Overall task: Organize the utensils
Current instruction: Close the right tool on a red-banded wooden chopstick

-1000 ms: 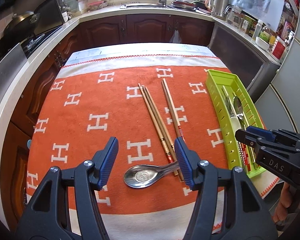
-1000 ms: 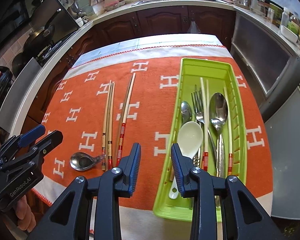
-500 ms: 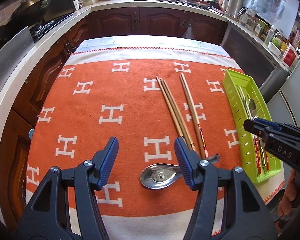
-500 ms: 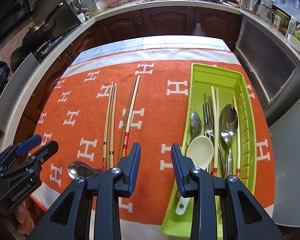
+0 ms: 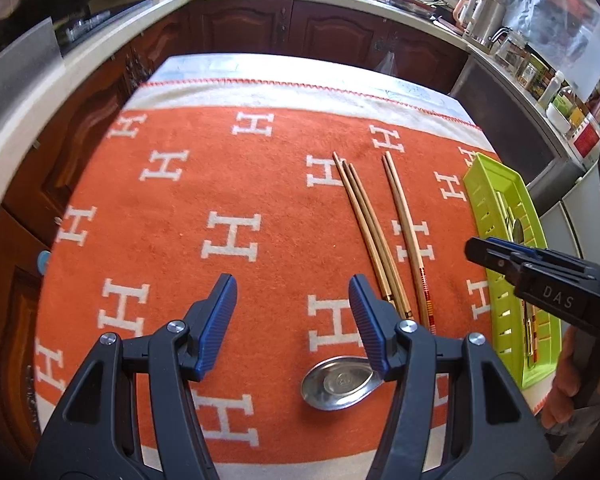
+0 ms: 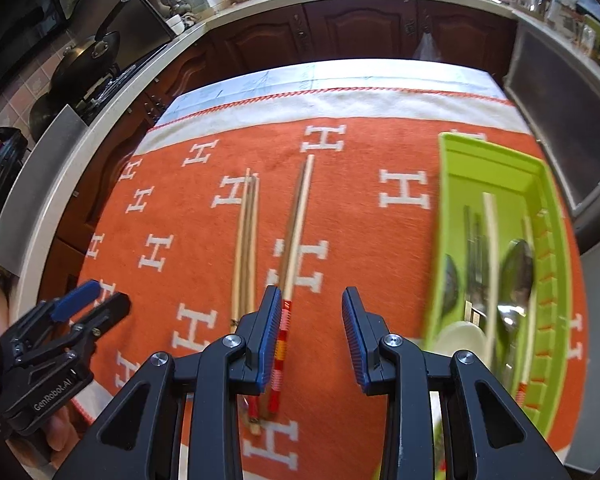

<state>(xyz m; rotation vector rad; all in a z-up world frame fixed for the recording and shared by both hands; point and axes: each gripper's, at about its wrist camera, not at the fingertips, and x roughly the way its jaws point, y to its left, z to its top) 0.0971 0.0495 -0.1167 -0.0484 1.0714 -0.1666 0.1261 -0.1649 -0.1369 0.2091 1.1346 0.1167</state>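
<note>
A steel spoon (image 5: 338, 384) lies on the orange cloth near its front edge, its handle hidden under my left gripper's right finger. My left gripper (image 5: 292, 284) hangs open over bare cloth, just left of the spoon bowl, and nothing is between its pads. Three plain chopsticks (image 5: 370, 236) and a red-banded pair (image 5: 408, 236) lie side by side to its right. My right gripper (image 6: 312, 294) is open and empty; the red-banded chopsticks (image 6: 296, 224) run under its left finger. The green utensil tray (image 6: 496, 160) sits to its right.
The tray holds steel spoons (image 6: 518, 264), a fork, chopsticks and a white ceramic spoon (image 6: 460, 336). The orange cloth (image 5: 172, 220) covers a table ringed by dark kitchen cabinets and counters. A hand holds each gripper at the cloth's near corners.
Both grippers have slid left and a little down. The spoon now lies right of the left gripper's gap. The right gripper went from the tray's edge to over the red-banded chopsticks.
</note>
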